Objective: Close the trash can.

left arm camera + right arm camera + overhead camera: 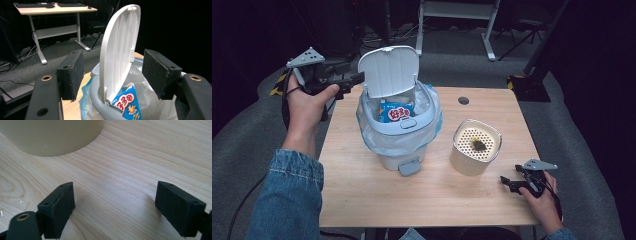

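A small white pedal bin [399,150] lined with a clear bag stands left of centre on the wooden table [362,195]. Its lid [389,70] is raised upright. A blue snack packet [396,112] lies inside, and it also shows as the packet [127,105] in the left gripper view. My left gripper [356,79] is held at the bin's back left, level with the lid, and is open. In its own view the lid [120,45] stands edge-on between the wide jaws, touching neither pad. My right gripper [508,182] rests open, low over the table's front right corner, with bare wood between its jaws [115,202].
A cream round container [475,147] with a perforated top and a dark bit on it stands right of the bin, just beyond the right gripper; its wall [50,137] shows close up. A cable hole [463,100] is near the far edge. Desks stand behind.
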{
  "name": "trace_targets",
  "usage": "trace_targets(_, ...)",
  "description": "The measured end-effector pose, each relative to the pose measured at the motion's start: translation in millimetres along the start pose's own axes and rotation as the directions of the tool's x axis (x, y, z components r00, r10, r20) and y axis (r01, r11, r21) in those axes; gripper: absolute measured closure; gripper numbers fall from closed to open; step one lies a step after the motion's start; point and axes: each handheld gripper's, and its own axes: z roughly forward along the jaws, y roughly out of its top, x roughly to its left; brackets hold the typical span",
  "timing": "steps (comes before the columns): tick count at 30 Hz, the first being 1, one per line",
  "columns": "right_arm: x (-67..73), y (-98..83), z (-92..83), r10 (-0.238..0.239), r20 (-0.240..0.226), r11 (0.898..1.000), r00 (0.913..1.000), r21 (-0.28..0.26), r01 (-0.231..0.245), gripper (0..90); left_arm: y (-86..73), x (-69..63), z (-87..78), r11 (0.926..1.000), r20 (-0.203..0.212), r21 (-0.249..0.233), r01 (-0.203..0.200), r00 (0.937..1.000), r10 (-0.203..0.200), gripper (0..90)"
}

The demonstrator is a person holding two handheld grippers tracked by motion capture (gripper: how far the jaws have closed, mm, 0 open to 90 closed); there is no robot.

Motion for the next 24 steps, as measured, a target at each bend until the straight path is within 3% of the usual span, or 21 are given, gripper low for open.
trace_targets(3,0.0,0.0,0.0,0.001,0.000,1.000,1.0000,0.000,-0.001,16.1,-0.2,0.5,5.0,0.9999,0.012,0.002,0.011,0.9999,-0.011,34.5)
trace_targets(6,0.0,0.0,0.0,0.001,0.000,1.000,1.0000,0.000,-0.001,16.1,1.7,-1.2,9.1,0.9997,0.057,0.000,0.026,0.9981,-0.026,36.6)
trace_targets(8,0.0,0.0,0.0,0.001,0.000,1.000,1.0000,0.000,-0.001,16.1,2.8,-3.4,12.5,0.9993,0.083,0.038,-0.004,0.9966,0.000,36.4)
trace_targets(10,0.0,0.0,0.0,0.000,0.000,1.000,1.0000,0.000,0.000,16.1,2.8,-5.4,13.8,0.9982,0.078,0.052,-0.030,0.9966,0.026,35.4)
trace_targets(17,0.0,0.0,0.0,0.001,0.000,1.000,1.0000,0.000,-0.001,16.1,2.6,-7.7,8.5,0.9991,0.122,0.041,-0.013,0.9926,0.008,36.5)
trace_targets(22,0.0,0.0,0.0,0.000,0.000,1.000,1.0000,0.000,0.000,16.1,5.5,-16.3,5.2,0.9979,0.182,0.055,-0.033,0.9831,0.022,36.4)
trace_targets(24,0.0,0.0,0.0,0.001,0.000,1.000,1.0000,0.000,-0.001,16.1,5.8,-24.9,3.0,0.9953,0.213,0.071,-0.065,0.9758,0.049,35.5)
